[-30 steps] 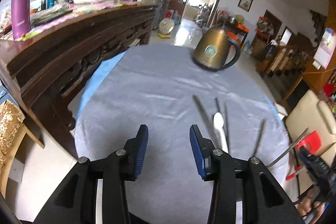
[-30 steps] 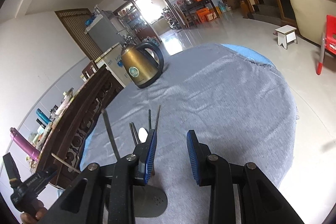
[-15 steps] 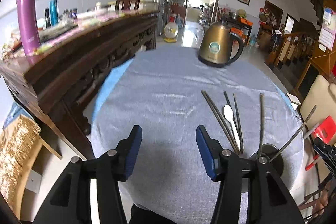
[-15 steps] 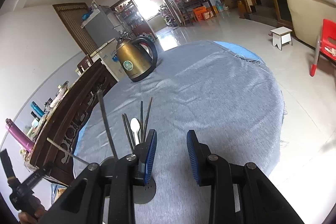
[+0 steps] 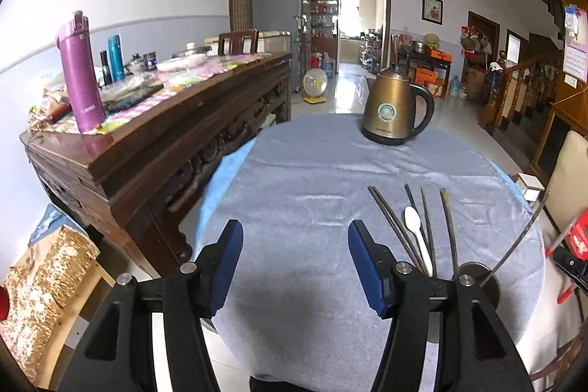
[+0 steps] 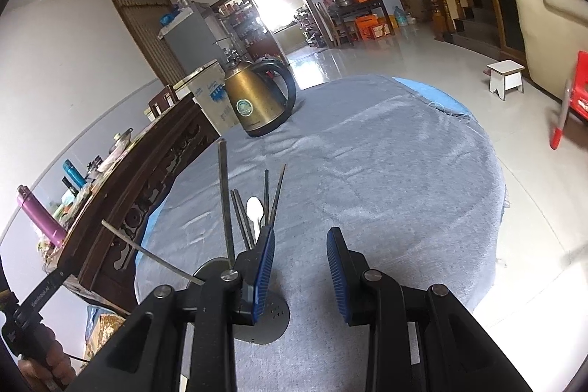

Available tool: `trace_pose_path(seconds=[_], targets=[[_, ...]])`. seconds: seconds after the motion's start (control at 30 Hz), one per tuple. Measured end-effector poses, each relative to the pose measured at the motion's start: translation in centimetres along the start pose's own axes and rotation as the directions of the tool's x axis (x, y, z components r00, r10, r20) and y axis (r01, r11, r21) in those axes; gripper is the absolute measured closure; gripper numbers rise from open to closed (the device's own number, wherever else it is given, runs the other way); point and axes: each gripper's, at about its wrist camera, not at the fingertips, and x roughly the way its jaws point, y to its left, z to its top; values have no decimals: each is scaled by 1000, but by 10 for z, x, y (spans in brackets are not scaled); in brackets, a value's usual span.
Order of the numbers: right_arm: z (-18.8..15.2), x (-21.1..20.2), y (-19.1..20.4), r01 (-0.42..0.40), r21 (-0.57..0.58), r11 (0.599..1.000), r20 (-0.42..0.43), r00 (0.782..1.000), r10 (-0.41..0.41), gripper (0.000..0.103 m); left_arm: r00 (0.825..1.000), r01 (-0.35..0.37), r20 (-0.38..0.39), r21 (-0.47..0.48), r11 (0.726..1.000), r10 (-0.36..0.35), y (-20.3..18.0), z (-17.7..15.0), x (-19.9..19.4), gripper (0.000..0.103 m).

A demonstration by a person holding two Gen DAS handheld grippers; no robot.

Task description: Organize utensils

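Several dark chopsticks [image 5: 389, 219] and a white spoon [image 5: 414, 226] lie on the grey tablecloth [image 5: 312, 179], right of my left gripper [image 5: 296, 263], which is open and empty above the near table edge. They also show in the right wrist view, chopsticks [image 6: 240, 215] and spoon [image 6: 254, 212], just left of my right gripper [image 6: 299, 267], open and empty. A round grey utensil holder base [image 6: 266, 322] with upright metal rods [image 6: 224, 197] sits under the right gripper's left finger; it shows in the left wrist view [image 5: 477, 281].
A brass kettle [image 5: 393, 112] stands at the table's far side, also in the right wrist view [image 6: 257, 101]. A dark wooden sideboard [image 5: 154, 142] with a purple flask [image 5: 79, 72] runs along the left. A cream chair [image 5: 569, 179] and a red chair [image 5: 573, 245] stand at the right.
Both grippers have pulled back and risen from the table, so more of the room shows. The left gripper's jaws have opened wider. The utensils have not moved.
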Motion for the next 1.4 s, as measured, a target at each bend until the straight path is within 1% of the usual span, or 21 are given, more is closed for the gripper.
trace_pose_path(seconds=[0.07, 0.13, 0.2, 0.33, 0.8, 1.0, 1.13, 1.4], targets=[[-1, 2, 2, 0, -2, 1000, -6, 1000, 0, 71, 1000, -23, 14, 16, 1000, 23, -1, 1, 0, 41], [-2, 4, 2, 3, -3, 1000, -11, 1000, -3, 71, 999, -42, 23, 30, 999, 42, -3, 0, 1, 36], [-2, 7, 1, 6, -1, 1000, -17, 1000, -6, 71, 998, -56, 26, 40, 998, 55, -4, 0, 3, 34], [-3, 13, 1, 11, 1, 1000, -30, 999, -11, 71, 998, -66, 18, 47, 997, 66, -4, -3, 8, 33], [-6, 41, -8, 34, 16, 999, -83, 996, -33, 71, 993, -85, -73, 50, 995, 89, -3, -13, 41, 33], [-4, 48, -13, 39, 23, 999, -87, 996, -37, 71, 991, -95, -88, 73, 993, 101, -8, -13, 51, 31], [-4, 57, -14, 47, 14, 999, -98, 994, -45, 71, 988, -96, -108, 103, 990, 107, -15, -13, 67, 30], [-4, 83, -35, 76, 65, 995, -144, 987, -66, 71, 980, -92, -163, 122, 988, 111, -25, -9, 103, 30]])
